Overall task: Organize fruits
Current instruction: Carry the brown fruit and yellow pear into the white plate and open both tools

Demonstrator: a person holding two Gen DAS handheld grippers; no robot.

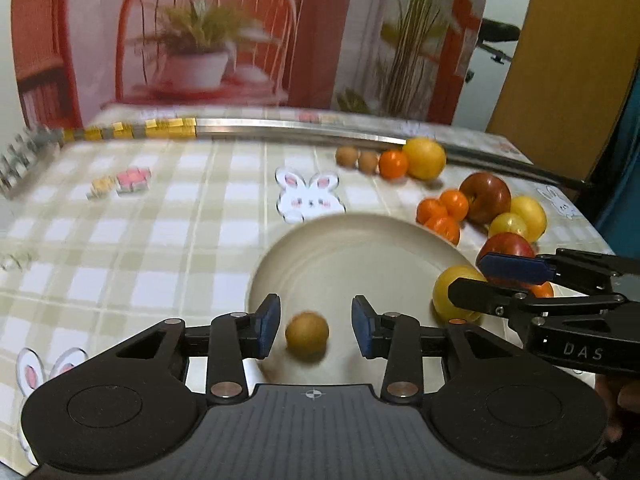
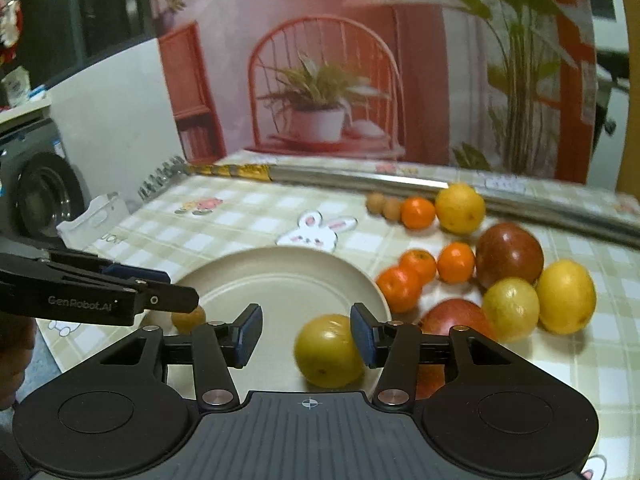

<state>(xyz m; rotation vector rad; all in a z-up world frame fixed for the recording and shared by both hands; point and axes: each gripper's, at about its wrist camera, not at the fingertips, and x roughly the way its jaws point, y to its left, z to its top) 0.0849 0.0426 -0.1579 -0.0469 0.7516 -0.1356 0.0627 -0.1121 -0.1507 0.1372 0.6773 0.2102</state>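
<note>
A beige plate (image 1: 352,256) (image 2: 280,280) sits on the checked tablecloth. A small brown fruit (image 1: 307,334) (image 2: 188,318) lies on it between the fingers of my open left gripper (image 1: 316,326) (image 2: 180,288), with gaps on both sides. My right gripper (image 2: 306,334) (image 1: 468,278) is open over the plate's right rim. A yellow fruit (image 2: 328,350) (image 1: 452,292) rests on the plate against its right pad, apart from the left pad. To the right of the plate lie small oranges (image 2: 416,276) (image 1: 440,212), red apples (image 2: 510,254) (image 1: 486,196) and yellow fruits (image 2: 564,296) (image 1: 528,216).
Two small brown fruits (image 1: 358,158), an orange and a large yellow fruit (image 2: 460,208) line up against a metal rail (image 1: 300,124) at the table's back. A printed backdrop stands behind it. A washing machine (image 2: 40,192) is off the left edge. The table ends at the right.
</note>
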